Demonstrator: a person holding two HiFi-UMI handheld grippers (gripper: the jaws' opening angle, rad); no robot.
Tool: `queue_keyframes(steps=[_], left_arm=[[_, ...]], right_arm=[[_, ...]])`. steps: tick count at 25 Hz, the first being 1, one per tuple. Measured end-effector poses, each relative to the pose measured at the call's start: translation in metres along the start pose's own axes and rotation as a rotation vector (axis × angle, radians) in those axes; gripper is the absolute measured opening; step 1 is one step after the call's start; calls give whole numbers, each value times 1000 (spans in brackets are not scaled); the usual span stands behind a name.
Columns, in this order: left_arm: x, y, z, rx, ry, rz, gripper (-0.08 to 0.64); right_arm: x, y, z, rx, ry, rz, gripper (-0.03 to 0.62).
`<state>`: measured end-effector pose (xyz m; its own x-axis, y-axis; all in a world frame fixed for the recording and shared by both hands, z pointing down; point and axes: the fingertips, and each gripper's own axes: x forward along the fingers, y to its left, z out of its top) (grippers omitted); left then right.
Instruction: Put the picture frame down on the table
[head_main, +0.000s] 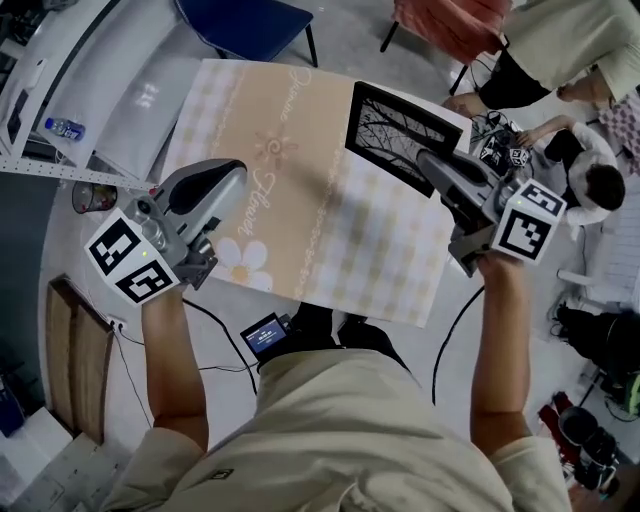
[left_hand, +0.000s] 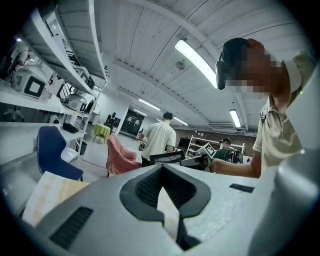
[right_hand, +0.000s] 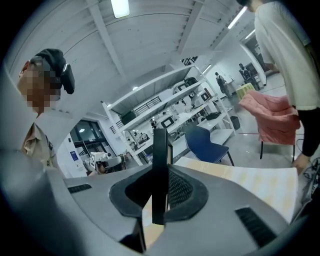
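Two claws, mine: right claw (head_main: 428, 160) nearly closed, pinching frame (head_main: 398, 128) by its edge over table (head_main: 300, 220) beneath, I judge for controlled lowering; left claw (head_main: 236, 172) slightly parted, empty, spare.

Head view looks down; all share the table (head_main: 300, 200).

picture frame (head_main: 390, 125), near corner hidden behind right gripper (head_main: 428, 160), bystander (head_main: 560, 40) cut off
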<state>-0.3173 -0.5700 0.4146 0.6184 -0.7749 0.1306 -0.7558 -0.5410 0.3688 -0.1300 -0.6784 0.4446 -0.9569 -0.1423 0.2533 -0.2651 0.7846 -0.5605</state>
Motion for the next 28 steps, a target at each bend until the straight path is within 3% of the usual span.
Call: queue_keyframes(steps=[12,28], left_arm=[[20,64,-35,-59,39,4,5],[40,120,-87,-144,80,-8,5]], right_arm=[[64,-70,-41,108,68,-35,44],[115,-133,-92,246,121,-32,44]])
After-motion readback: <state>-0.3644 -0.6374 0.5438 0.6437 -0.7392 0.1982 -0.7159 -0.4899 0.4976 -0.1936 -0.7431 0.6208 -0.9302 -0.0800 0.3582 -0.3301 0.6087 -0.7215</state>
